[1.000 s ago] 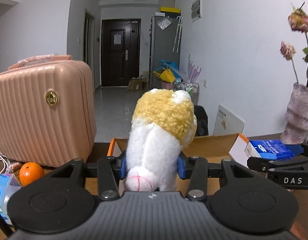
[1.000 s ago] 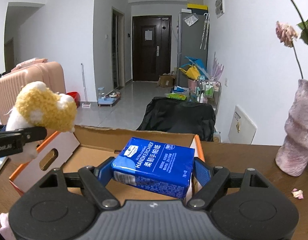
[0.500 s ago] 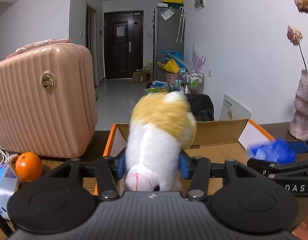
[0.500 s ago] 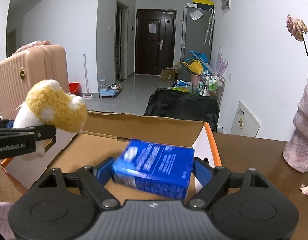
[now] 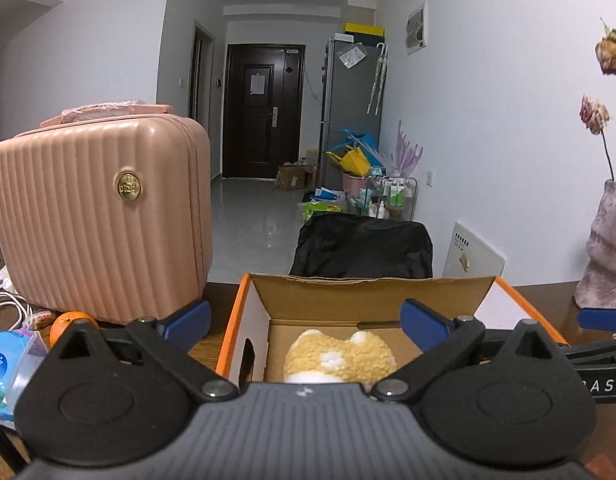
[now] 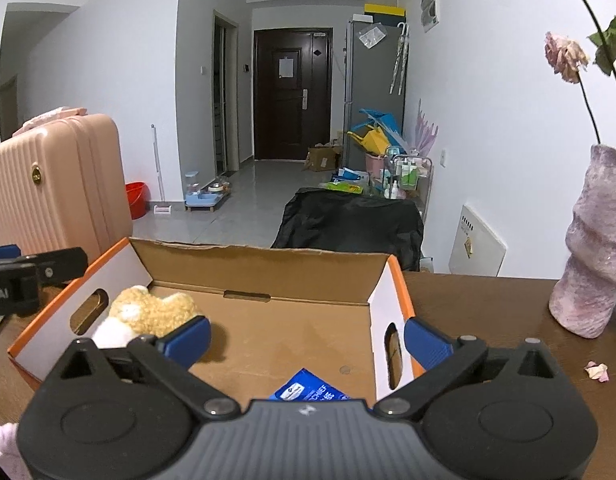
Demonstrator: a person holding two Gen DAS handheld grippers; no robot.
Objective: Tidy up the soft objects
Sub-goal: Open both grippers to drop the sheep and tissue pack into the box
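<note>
A yellow and white plush toy [image 5: 339, 356] lies on the floor of the open cardboard box [image 5: 371, 292], at its left end in the right wrist view [image 6: 148, 312]. My left gripper [image 5: 304, 320] hangs over it, jaws opening wide, nothing between them. A blue tissue pack [image 6: 308, 390] lies in the box [image 6: 268, 268] near its front right, half hidden by my right gripper [image 6: 306, 336]. Its jaws are opening too, with nothing between the pads.
A pink suitcase [image 5: 96, 216] stands left of the box, with an orange [image 5: 70, 322] and a blue wipes pack [image 5: 8, 368] in front of it. A furry pink vase [image 6: 591, 252] with dried roses stands on the wooden table [image 6: 487, 320] at the right.
Both grippers have opened wide. The plush toy dropped from the left jaws into the box, and the tissue pack fell from the right jaws onto the box floor.
</note>
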